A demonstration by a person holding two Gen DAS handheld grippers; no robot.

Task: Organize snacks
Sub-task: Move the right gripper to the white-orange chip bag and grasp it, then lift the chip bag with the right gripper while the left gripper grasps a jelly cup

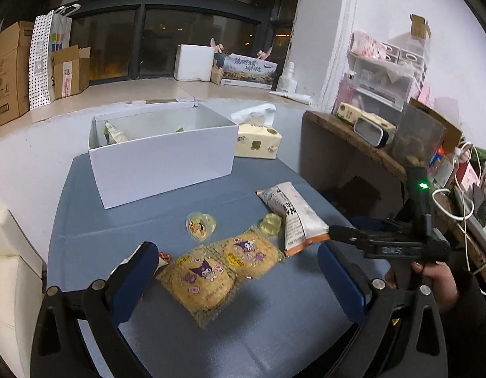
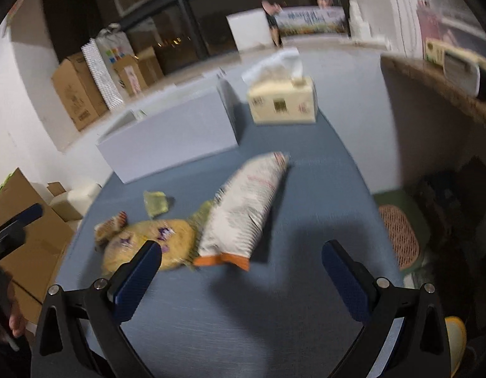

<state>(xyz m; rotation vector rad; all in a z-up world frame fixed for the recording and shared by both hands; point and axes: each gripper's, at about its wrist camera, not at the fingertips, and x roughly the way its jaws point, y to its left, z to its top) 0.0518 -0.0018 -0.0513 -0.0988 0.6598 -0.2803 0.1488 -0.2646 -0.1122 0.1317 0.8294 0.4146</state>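
Note:
On the blue table (image 1: 274, 324) lie two yellow Kuromi cookie packs (image 1: 205, 277) (image 1: 249, 253), a white-and-orange snack bag (image 1: 293, 217), and two small jelly cups (image 1: 200, 225) (image 1: 271, 224). An open white box (image 1: 161, 157) stands behind them with a snack packet (image 1: 114, 132) inside. My left gripper (image 1: 238, 272) is open, its jaws either side of the cookie packs, just above them. My right gripper (image 2: 241, 267) is open and empty above the table, near the snack bag's (image 2: 246, 208) orange end; the view is blurred. The right gripper also shows in the left wrist view (image 1: 347, 233).
A tissue box (image 1: 258, 141) stands right of the white box. A wooden shelf (image 1: 353, 138) with clutter is at the right. Cardboard boxes (image 1: 10, 72) line the back left ledge. A small packet (image 1: 164, 256) lies by my left finger.

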